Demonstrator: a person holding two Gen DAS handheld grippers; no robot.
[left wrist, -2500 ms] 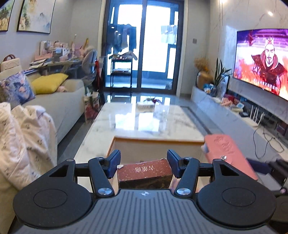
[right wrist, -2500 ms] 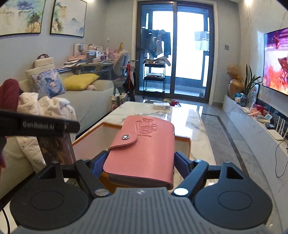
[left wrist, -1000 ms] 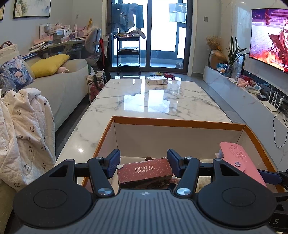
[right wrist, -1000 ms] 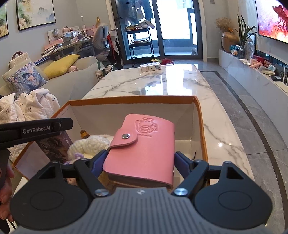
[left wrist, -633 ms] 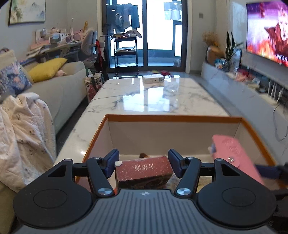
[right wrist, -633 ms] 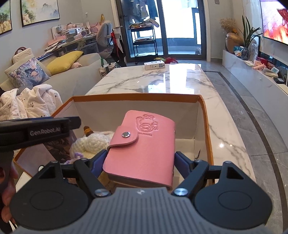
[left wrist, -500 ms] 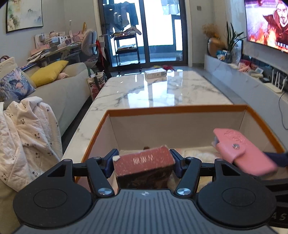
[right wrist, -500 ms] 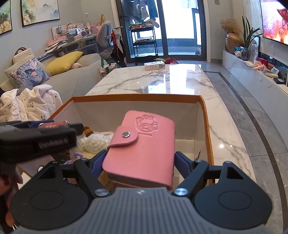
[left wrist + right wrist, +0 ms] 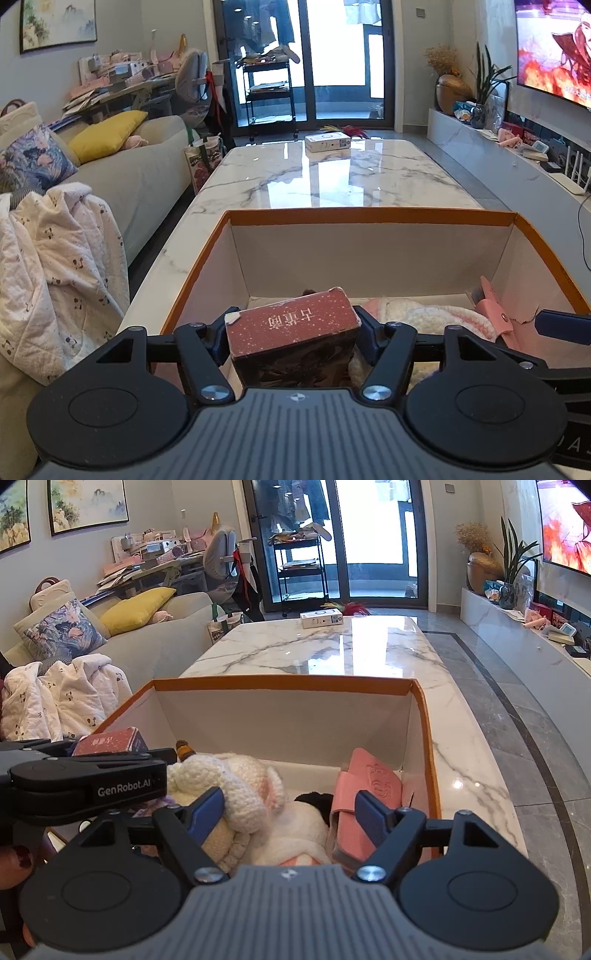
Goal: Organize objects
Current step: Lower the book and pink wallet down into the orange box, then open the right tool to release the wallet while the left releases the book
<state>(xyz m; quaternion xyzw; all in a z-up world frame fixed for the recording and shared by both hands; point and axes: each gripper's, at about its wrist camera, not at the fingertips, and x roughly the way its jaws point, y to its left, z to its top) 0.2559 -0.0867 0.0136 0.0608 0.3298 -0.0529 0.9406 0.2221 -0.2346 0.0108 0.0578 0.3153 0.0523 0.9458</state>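
Having let go half a second back, right gripper [image 9: 290, 810] now with jaws spread wide and holding nothing; pink snap-flap leather wallet [image 9: 364, 795], earlier clamped flat between them, now dropped into the orange-rimmed white cardboard box [image 9: 284, 682] and leaning on edge against its right wall, near the right front corner. Same wallet seen from the left wrist view [image 9: 493, 314] propped at the box's right side. One item therefore stowed, by the look of it; second item not yet.

Left gripper [image 9: 291, 326] still clamped on the dark red speckled rectangular carton with printed characters [image 9: 291, 332], jaws pressed to its two short sides, carton tipped up a little more at its far end than a second ago. Held above the box's near left part, over the cream and pink knitted plush toy [image 9: 236, 794] filling the floor of the box; a dark fuzzy patch just showing between toy and wallet, too hidden to name.

Pose: both tools level, pointing along the marble-topped bench [image 9: 332, 181] toward its far end, side by side over the box's near edge, left one higher than the right. Box itself standing at the near end of the bench. Likely next: lowering and releasing the carton on the left side, where room remains.
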